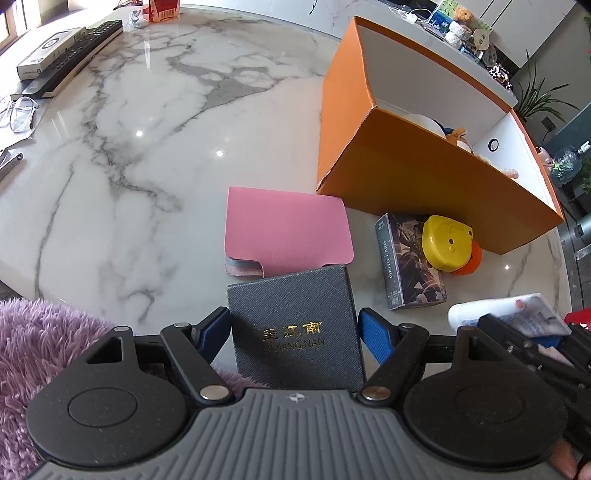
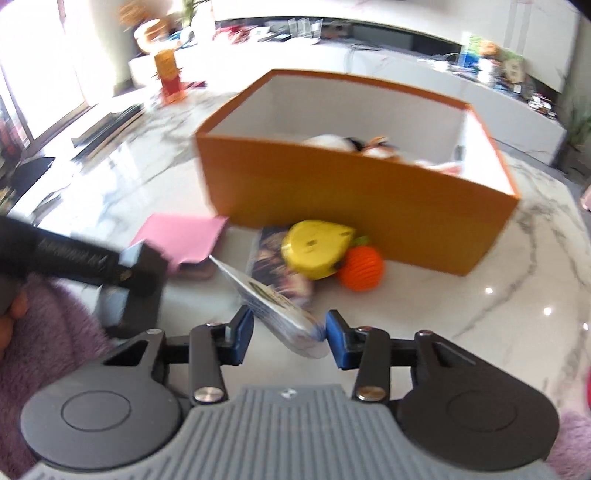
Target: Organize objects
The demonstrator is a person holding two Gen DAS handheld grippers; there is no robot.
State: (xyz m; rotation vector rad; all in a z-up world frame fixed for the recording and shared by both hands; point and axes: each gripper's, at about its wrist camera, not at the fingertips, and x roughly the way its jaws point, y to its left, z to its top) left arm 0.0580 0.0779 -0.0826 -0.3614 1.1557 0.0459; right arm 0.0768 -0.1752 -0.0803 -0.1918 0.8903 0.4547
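Observation:
My left gripper (image 1: 295, 332) is shut on a grey box with gold lettering (image 1: 295, 339); both blue pads rest against its sides. The right wrist view shows my right gripper (image 2: 290, 332) shut on a tilted white tube (image 2: 273, 306), just above the table. That tube (image 1: 498, 314) also appears at the right edge of the left wrist view. An open orange box (image 1: 406, 166) (image 2: 332, 195) holds plush toys (image 2: 369, 146). In front of it lie a pink card holder (image 1: 288, 229), a dark photo card box (image 1: 410, 266), a yellow case (image 1: 447, 240) and an orange ball (image 2: 362, 267).
The marble table (image 1: 147, 147) carries remote controls (image 1: 74, 51), glasses (image 1: 18, 114) and a red carton (image 1: 162, 9) at its far left. A purple fuzzy sleeve (image 1: 44, 350) shows at the near left. Shelves with clutter stand behind the table.

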